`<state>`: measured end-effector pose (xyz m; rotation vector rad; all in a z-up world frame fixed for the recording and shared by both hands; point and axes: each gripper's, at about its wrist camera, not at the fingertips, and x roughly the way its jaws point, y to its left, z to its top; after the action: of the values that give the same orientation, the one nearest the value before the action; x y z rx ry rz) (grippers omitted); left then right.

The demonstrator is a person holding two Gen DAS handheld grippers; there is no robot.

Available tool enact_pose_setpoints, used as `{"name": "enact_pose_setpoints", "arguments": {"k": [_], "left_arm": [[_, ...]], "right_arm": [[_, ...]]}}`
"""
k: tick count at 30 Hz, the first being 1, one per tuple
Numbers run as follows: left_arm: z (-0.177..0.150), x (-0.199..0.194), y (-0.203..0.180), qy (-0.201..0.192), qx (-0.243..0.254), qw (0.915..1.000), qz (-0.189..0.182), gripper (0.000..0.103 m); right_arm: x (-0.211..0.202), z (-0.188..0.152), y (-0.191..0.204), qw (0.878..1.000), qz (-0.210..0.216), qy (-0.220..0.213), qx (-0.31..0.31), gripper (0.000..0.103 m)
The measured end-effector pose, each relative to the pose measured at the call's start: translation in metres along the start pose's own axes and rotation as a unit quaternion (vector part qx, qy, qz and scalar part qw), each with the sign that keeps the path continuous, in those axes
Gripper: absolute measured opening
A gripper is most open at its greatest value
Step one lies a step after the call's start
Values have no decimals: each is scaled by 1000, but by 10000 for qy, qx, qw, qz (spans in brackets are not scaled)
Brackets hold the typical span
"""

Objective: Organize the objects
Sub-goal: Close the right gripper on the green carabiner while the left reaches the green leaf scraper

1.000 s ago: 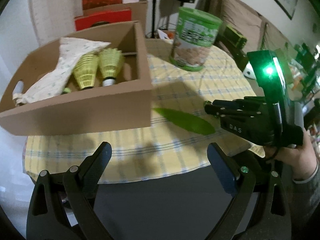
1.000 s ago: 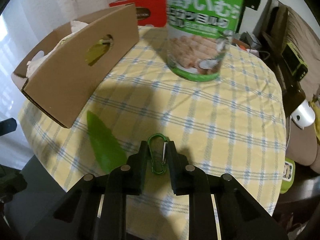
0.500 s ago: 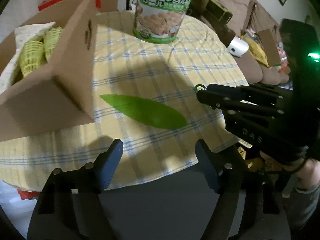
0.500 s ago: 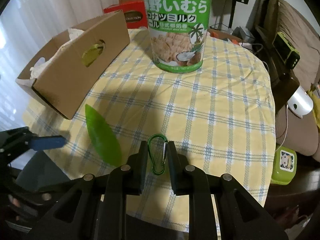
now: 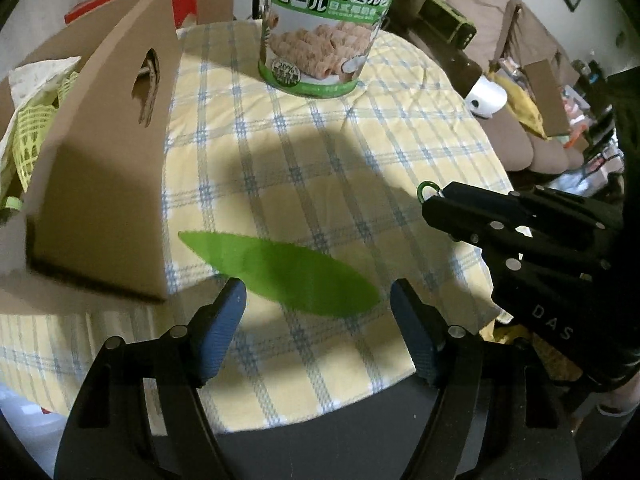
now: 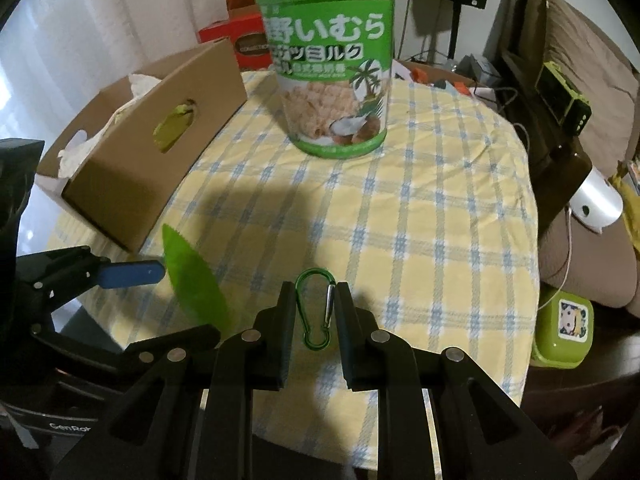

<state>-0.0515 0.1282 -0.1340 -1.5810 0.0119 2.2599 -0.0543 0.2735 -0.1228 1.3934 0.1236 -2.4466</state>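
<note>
A flat green leaf (image 5: 280,270) lies on the yellow checked tablecloth (image 5: 320,152) near its front edge. My left gripper (image 5: 318,308) is open, its blue-padded fingers on either side of the leaf's near end. My right gripper (image 6: 313,304) is shut on a green carabiner (image 6: 314,308) and holds it above the cloth; it also shows in the left wrist view (image 5: 427,191). The leaf shows in the right wrist view (image 6: 196,280) too. A cardboard box (image 5: 100,184) at the left holds yellow shuttlecocks (image 5: 30,140) and a white cloth (image 5: 36,76).
A tall green biscuit can (image 6: 330,76) stands at the back of the round table. Red boxes (image 6: 240,36) sit behind the cardboard box. A sofa (image 6: 588,80), a white device (image 6: 596,200) and a green container (image 6: 564,332) are off the table's right side.
My left gripper has moved forward and down to the leaf, so its fingers now flank it. My right gripper has drawn back with the carabiner still held.
</note>
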Motion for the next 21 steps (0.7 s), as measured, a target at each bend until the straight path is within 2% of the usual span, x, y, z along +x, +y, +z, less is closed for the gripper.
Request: {"name": "enact_pose_setpoints", "arguments": {"k": [8, 15, 19, 21], "left_arm": [[17, 11, -15, 28, 259, 9991, 322, 72], [13, 11, -30, 44, 428, 9990, 144, 72], [11, 7, -30, 54, 492, 9988, 45, 61], [10, 4, -24, 62, 396, 9992, 64, 61]], "right_arm": [[-2, 0, -13, 9997, 7, -51, 243, 18], [-15, -4, -32, 9987, -77, -138, 482, 18], [-22, -7, -43, 9978, -108, -188, 622, 18], [-23, -7, -46, 9976, -109, -197, 654, 18]]}}
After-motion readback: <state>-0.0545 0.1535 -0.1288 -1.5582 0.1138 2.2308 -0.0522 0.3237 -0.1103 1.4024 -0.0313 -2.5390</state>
